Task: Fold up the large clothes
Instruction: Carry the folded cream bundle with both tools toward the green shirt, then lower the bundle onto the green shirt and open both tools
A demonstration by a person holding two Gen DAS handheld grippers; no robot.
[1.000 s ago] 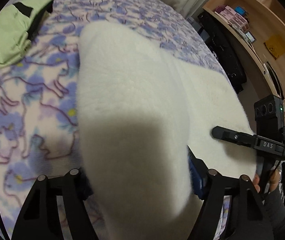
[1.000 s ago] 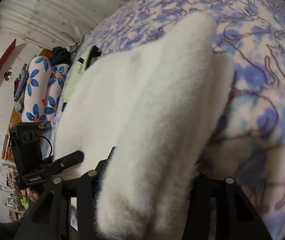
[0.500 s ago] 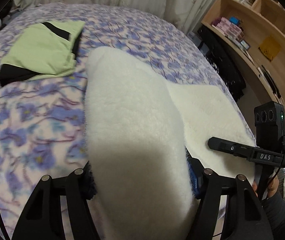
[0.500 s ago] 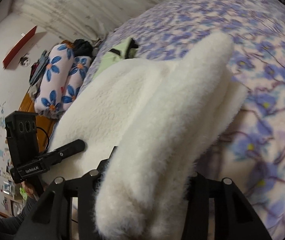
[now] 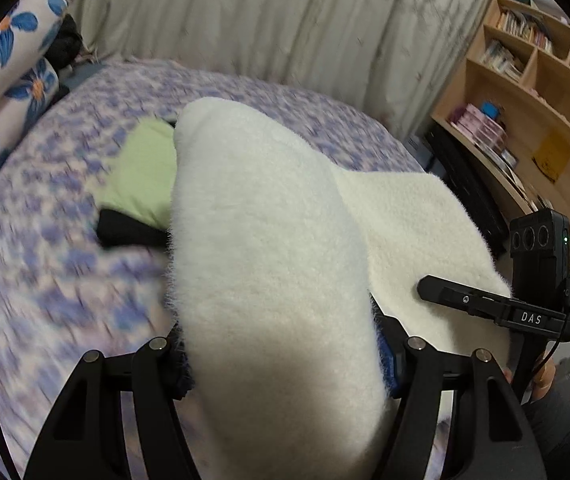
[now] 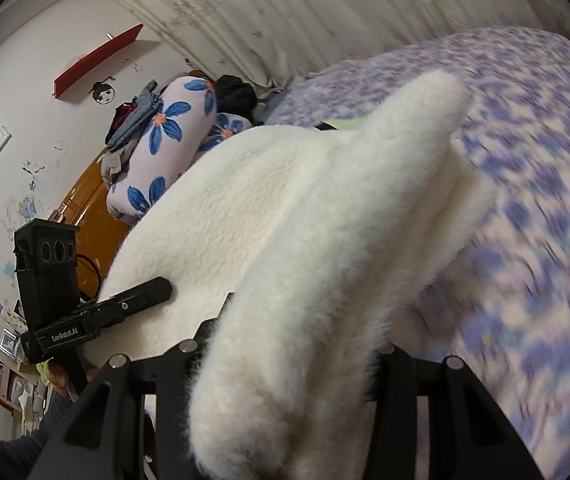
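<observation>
A large white fleece garment (image 5: 269, 264) is held up over the bed between both grippers. My left gripper (image 5: 281, 364) is shut on one corner of it; the fleece bulges forward and hides the fingertips. My right gripper (image 6: 293, 360) is shut on the other corner of the fleece garment (image 6: 317, 248), fingertips hidden the same way. The right gripper also shows in the left wrist view (image 5: 485, 304) at the right, and the left gripper shows in the right wrist view (image 6: 97, 316) at the left. The cloth hangs as a stretched fold between them.
A bed with a purple flowered cover (image 5: 45, 280) lies below. A folded green and black garment (image 5: 137, 184) lies on it behind the fleece. Flowered pillows (image 5: 9, 92) are at the left, curtains behind, wooden bookshelves (image 5: 525, 120) at the right.
Both grippers have lifted and tilted up with the fleece. The views now show the curtain and pillows instead of only the bed. The cover is motion-blurred.
</observation>
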